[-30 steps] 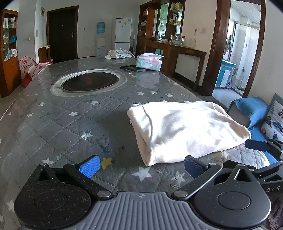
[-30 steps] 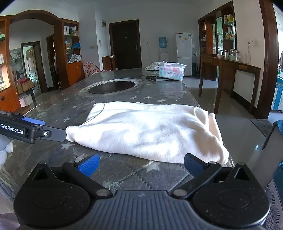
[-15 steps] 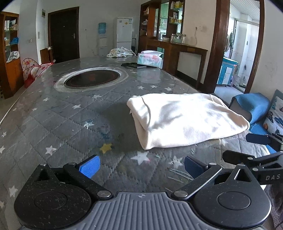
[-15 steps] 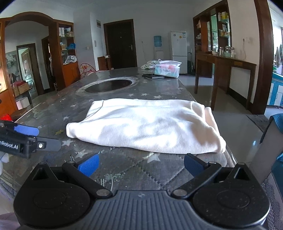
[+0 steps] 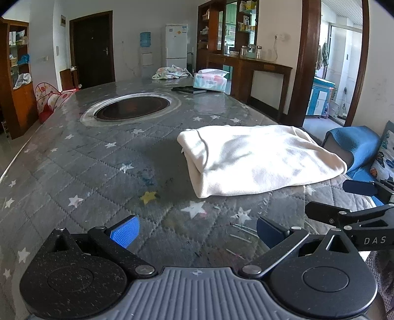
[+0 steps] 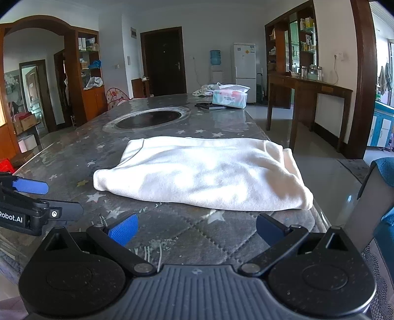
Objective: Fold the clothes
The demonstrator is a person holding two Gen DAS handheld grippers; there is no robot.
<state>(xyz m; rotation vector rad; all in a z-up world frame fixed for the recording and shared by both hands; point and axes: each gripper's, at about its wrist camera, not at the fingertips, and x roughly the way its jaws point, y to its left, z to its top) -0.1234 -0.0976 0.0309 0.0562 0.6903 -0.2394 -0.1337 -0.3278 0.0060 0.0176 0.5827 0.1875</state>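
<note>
Both grippers, left gripper and right gripper, gape empty near the folded garment.

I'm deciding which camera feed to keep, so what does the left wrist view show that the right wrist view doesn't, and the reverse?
Only the left wrist view shows the blue cushioned seat past the table's end and the open right gripper from the side.

Only the right wrist view shows the arched wooden doorway and the open left gripper from the side.

Both show the folded cream-white garment on the grey star-patterned table cover, the round dark cooktop and the pastel tissue pack.
</note>
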